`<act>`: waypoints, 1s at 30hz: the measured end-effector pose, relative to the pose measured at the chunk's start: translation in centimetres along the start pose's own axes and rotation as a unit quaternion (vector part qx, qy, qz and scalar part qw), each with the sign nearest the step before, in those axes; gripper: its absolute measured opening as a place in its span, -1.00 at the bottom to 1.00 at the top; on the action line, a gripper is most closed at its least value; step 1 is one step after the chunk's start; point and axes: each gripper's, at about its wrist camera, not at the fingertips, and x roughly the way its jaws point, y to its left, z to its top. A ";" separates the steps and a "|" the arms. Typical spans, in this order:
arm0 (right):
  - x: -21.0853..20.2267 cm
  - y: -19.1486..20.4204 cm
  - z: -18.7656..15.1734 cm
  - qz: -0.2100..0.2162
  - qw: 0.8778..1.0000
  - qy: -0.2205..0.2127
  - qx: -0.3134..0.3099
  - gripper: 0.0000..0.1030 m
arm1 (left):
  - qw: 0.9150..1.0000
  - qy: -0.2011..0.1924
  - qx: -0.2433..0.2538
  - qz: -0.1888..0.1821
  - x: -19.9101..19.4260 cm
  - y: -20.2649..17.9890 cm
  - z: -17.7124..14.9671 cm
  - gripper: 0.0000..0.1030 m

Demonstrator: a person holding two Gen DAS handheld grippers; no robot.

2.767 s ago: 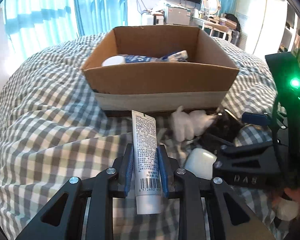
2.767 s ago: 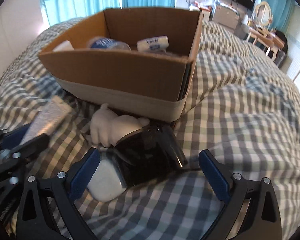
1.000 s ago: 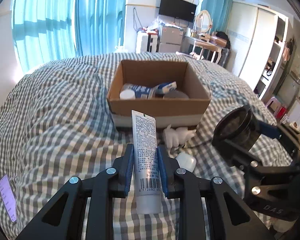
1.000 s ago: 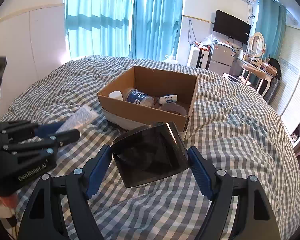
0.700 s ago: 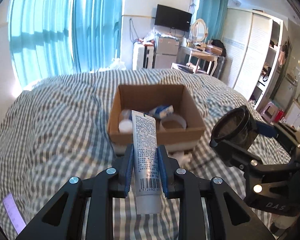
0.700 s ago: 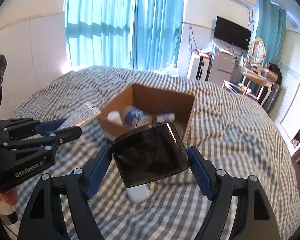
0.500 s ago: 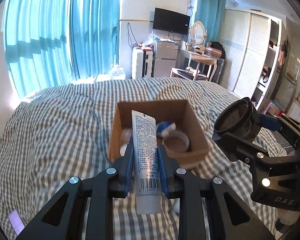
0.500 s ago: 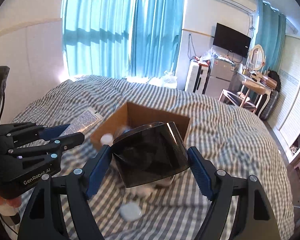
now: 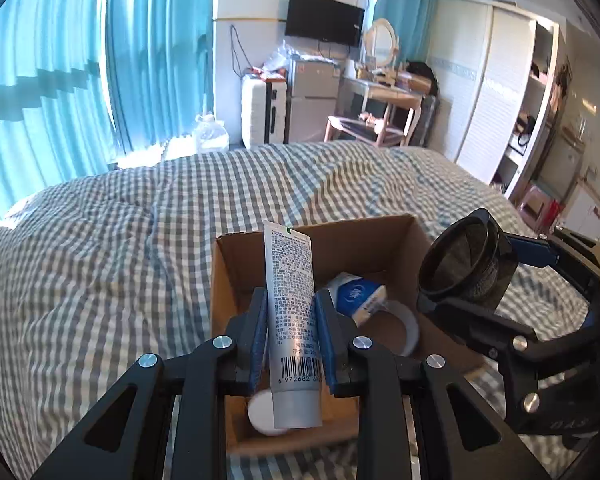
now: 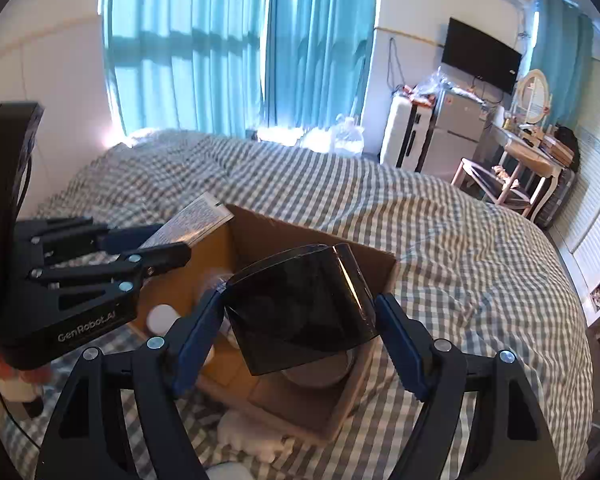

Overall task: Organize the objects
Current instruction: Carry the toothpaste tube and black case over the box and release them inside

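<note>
Now both grippers are up over the cardboard box, not low by the bed like before. The left gripper jaws squeeze the white tube. The right gripper jaws hold the dark cup at 3 o'clock from the tube. Both look ready to drop in.

The tube hides part of the white cap in the box. The dark cup hides most box contents. Tube print is unreadable.
</note>
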 end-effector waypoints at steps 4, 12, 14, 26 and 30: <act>3.1 -0.2 -0.3 0.007 1.000 0.022 -0.015 0.50 | 1.000 0.023 0.009 -0.008 3.4 0.2 0.7 -0.55; 6.9 -0.9 -1.4 0.028 0.997 0.061 -0.027 0.50 | 0.997 0.060 0.039 -0.012 7.4 0.2 -0.4 -0.55; 7.5 -0.9 -1.7 0.030 0.997 0.066 -0.030 0.50 | 0.997 0.066 0.044 -0.012 7.9 0.2 -0.6 -0.55; 8.8 0.4 -3.2 0.033 0.993 0.089 -0.070 0.50 | 0.993 0.099 0.069 0.001 10.2 -0.9 -1.1 -0.54; 8.8 0.8 -3.7 0.034 0.992 0.093 -0.073 0.51 | 0.992 0.102 0.073 0.004 10.5 -1.4 -1.3 -0.54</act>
